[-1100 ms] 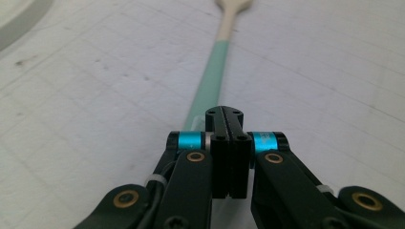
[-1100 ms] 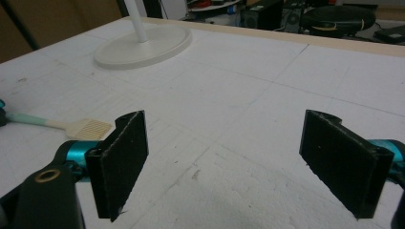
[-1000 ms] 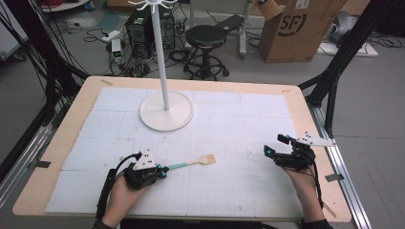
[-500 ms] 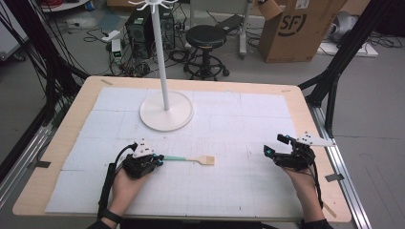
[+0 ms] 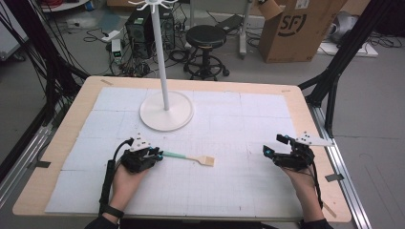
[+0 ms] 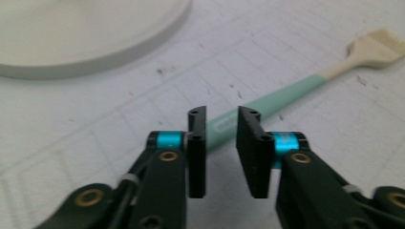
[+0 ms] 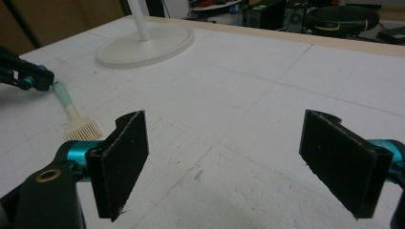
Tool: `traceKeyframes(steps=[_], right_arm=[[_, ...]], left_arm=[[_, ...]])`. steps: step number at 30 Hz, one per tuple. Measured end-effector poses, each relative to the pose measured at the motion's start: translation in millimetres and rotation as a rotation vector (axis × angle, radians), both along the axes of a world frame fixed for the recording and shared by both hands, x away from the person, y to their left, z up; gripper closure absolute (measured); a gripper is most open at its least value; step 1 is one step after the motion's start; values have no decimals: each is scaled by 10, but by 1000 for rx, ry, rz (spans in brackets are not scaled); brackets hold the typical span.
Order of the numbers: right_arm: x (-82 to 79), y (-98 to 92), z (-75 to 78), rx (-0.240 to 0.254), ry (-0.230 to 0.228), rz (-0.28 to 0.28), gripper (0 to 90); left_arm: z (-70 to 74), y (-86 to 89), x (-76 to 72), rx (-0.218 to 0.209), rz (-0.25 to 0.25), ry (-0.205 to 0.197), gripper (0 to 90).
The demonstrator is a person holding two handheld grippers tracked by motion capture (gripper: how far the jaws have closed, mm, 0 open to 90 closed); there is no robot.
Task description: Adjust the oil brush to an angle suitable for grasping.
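Brush (image 5: 188,157): slim, straight handle in matte mint-green plastic or silicone, oval mark near its end, passing into a cream neck and a flat, square cream head with fine ribbed bristles. Lies flat on the mat, head pointing to the right gripper's side, in front of the stand's base and well apart from it.

Left gripper (image 6: 222,117): black, two flat rectangular pads on blue-ringed mounts with brass rivets. Jaws slightly parted; they have just been opening. The handle's end lies between and just beyond the pad tips, and neither pad presses on it. Held in the person's left hand (image 5: 125,180), cable trailing back along the forearm.

Right gripper (image 7: 224,152): same make, pad faces rough and foam-like. Jaws wide apart over bare mat, nothing between them. Near the table's right edge, well apart from the brush.

Stand (image 5: 166,110): round, flat white disc base, smooth, with a thin white pole rising upright.

Mat (image 5: 239,181): white, grainy, faint grid lines, small dark scuffs. Covers a pale wooden table (image 5: 313,133) with rounded corners.

Change from a second ago: the brush then lay slanted, its head farther from the person, handle clamped in the left gripper. Now it lies nearly level across the mat, released; the left gripper sits farther left. The right gripper has kept its place
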State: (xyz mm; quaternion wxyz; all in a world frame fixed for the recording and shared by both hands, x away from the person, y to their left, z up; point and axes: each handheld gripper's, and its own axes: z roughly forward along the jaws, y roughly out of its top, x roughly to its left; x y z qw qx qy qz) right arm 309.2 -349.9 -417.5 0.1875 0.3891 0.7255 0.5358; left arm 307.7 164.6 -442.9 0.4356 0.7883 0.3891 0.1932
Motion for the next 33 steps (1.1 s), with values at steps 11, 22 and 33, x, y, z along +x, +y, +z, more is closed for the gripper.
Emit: traceKeyframes(steps=[11,22,33], right_arm=[[6,5,-7,-4,8,-5,161],[31,-36,-13,9,18,-27,161],[20,-21,-21,-8,25,-29,160]], left_arm=[[208,773,0,-180,10,-110,287],[314,1264,27,-156,24,-177,242],[347,1408,53,-170,19,-192,234]])
